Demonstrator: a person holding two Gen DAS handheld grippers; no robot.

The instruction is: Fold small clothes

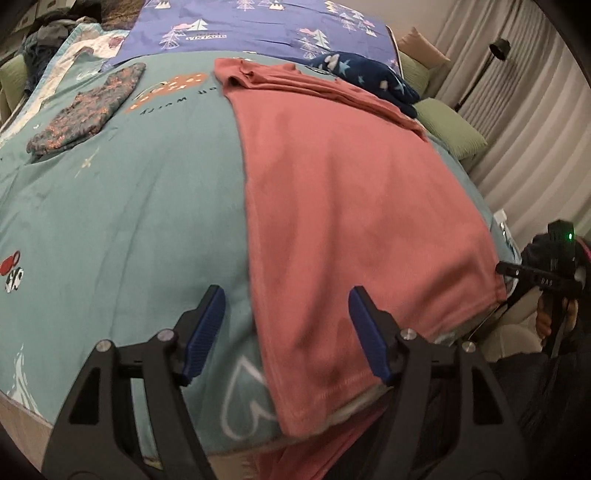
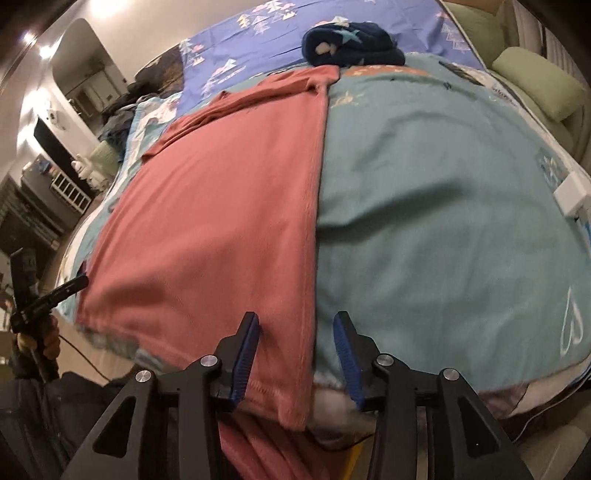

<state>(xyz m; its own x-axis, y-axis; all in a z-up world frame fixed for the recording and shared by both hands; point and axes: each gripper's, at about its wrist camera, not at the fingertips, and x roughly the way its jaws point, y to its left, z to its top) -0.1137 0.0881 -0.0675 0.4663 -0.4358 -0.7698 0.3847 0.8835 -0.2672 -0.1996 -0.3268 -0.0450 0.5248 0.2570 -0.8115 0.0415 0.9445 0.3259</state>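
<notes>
A salmon-pink garment (image 1: 343,199) lies flat and lengthwise on the teal bedspread (image 1: 129,206), its near hem hanging over the bed's front edge. My left gripper (image 1: 287,317) is open, its jaws astride the garment's left near corner, just above it. The right gripper shows at the far right of this view (image 1: 535,277). In the right wrist view the garment (image 2: 221,206) fills the left half; my right gripper (image 2: 297,343) is open, its jaws astride the garment's right near edge. The left gripper appears at far left (image 2: 48,295).
A folded floral garment (image 1: 88,110) lies at the far left of the bed. A navy star-patterned garment (image 1: 365,75) sits bunched beyond the pink one, also in the right wrist view (image 2: 351,44). A purple sheet (image 1: 258,26), green pillows (image 1: 450,129) and curtains (image 1: 535,140) lie beyond.
</notes>
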